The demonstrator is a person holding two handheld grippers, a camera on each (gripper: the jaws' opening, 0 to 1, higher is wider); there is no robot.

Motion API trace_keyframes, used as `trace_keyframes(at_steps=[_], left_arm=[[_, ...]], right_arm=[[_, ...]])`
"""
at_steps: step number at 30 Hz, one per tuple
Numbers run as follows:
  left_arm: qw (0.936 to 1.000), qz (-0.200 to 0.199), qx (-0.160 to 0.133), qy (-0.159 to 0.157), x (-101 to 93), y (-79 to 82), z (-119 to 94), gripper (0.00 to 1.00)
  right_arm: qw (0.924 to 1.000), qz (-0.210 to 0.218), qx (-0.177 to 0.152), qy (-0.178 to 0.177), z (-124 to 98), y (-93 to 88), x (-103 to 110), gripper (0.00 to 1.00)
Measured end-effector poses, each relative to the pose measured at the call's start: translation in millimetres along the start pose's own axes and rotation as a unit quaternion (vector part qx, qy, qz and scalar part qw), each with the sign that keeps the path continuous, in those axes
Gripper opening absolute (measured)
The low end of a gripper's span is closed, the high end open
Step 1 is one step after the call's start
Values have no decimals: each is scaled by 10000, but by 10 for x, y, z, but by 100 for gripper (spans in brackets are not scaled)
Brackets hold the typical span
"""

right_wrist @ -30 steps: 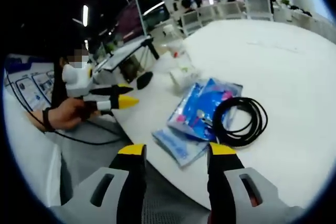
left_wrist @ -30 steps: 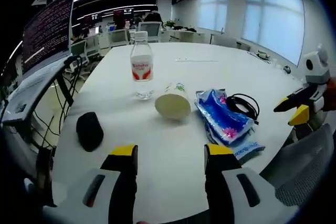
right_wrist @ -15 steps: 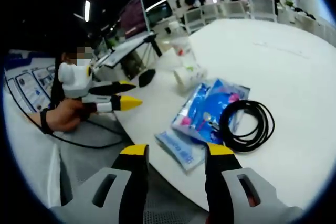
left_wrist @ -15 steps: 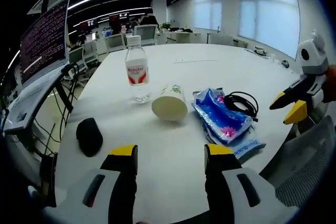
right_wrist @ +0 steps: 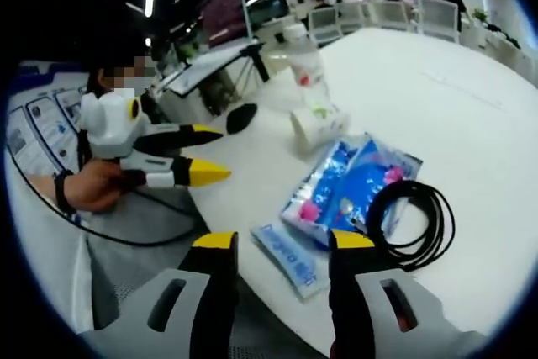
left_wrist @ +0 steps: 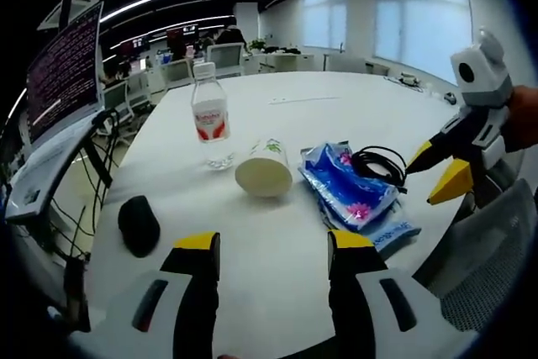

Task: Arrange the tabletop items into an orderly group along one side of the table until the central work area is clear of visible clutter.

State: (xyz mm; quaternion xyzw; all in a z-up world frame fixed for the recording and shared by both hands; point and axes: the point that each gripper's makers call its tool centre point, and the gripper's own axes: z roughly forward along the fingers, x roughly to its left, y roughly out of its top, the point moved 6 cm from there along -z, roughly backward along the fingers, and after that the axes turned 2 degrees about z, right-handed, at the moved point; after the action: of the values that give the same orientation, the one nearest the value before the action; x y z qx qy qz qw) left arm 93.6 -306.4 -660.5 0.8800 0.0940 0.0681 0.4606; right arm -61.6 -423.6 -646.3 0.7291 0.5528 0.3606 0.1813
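On the white table (left_wrist: 277, 258) lie a black computer mouse (left_wrist: 139, 224), a clear water bottle (left_wrist: 209, 126) with a red label, a paper cup (left_wrist: 263, 172) tipped on its side, blue tissue packs (left_wrist: 353, 195) and a coiled black cable (left_wrist: 382, 166). My left gripper (left_wrist: 273, 245) hovers open over the near table edge, nothing between its jaws. My right gripper (right_wrist: 276, 243) is open too, above the tissue packs (right_wrist: 345, 195) and beside the cable (right_wrist: 416, 220). The right gripper (left_wrist: 437, 172) enters the left gripper view from the right. The left gripper (right_wrist: 206, 153) comes in from the left of the right gripper view.
A monitor (left_wrist: 63, 60) with text stands on a side desk at the left, cables hanging below it. A grey mesh chair back (left_wrist: 483, 262) sits by the table's near right edge. Office chairs (left_wrist: 223, 55) line the far side. The far half of the table is bare.
Both cameras shifted slightly. The right gripper has drawn nearer to the cable and tissue packs in the left gripper view. Nothing on the table has moved.
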Motion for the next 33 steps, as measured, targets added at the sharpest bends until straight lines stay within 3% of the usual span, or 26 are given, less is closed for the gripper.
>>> trace_keyframes(at_steps=[5,10,14,17,27,33], left_arm=[[10000,-45,-20,-1,2,2,0,51],[9999,-75,-74,70,25,11,-12,50],[9998,-173,-102,80,46,3,-20,50],[9997,-211,-117,70,51,3,-19,50],[10000,-49,-75,32,19,6,-11,50],[9999,-113,-32,71,42,-21,-17,50]], right_arm=[[9999,-129,29,-51,86,115,-23,40],[9991,-221,152,-319,178,248,-123,38],[9978,90,111,-641,258,342,-250,36],[9972,95,99,-738,362,432,-287,36],[9950,53,208,-978,743,592,-256,37],[9928,341,111,-1147,919,700,-272,36]])
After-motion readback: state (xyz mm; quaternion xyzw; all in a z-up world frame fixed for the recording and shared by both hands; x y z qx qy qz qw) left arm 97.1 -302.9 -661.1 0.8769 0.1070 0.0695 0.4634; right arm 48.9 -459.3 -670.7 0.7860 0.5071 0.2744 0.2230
